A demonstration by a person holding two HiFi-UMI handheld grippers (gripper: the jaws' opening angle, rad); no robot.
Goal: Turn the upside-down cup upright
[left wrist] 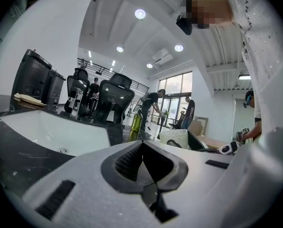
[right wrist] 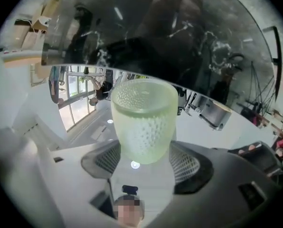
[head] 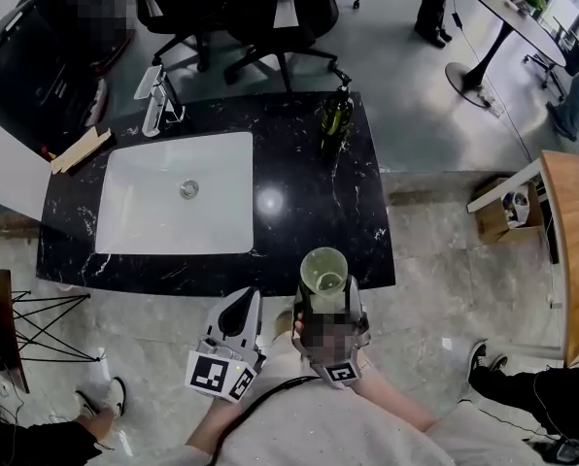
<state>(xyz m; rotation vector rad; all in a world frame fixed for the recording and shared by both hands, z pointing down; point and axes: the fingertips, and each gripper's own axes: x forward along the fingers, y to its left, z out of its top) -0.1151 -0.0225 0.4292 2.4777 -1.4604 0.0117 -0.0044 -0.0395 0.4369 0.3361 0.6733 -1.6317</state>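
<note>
My right gripper [head: 325, 295] is shut on a pale green dimpled cup [head: 323, 270], held over the front edge of the black marble counter [head: 309, 202]. In the head view the cup's open mouth faces up and away from me. In the right gripper view the cup [right wrist: 144, 122] stands between the two ribbed pads [right wrist: 186, 163], gripped near its base, with the rim pointing away from the right gripper [right wrist: 144, 159]. My left gripper [head: 241, 307] hangs just below the counter's front edge, left of the cup. Its jaws meet with nothing between them in the left gripper view [left wrist: 142, 161].
A white sink [head: 144, 207] is set into the counter's left half. A green bottle [head: 336, 115] stands at the back edge, also seen as the bottle [left wrist: 135, 126]. A holder [head: 153, 95] and wooden pieces [head: 81, 149] lie at the back left. Office chairs [head: 231, 8] stand behind.
</note>
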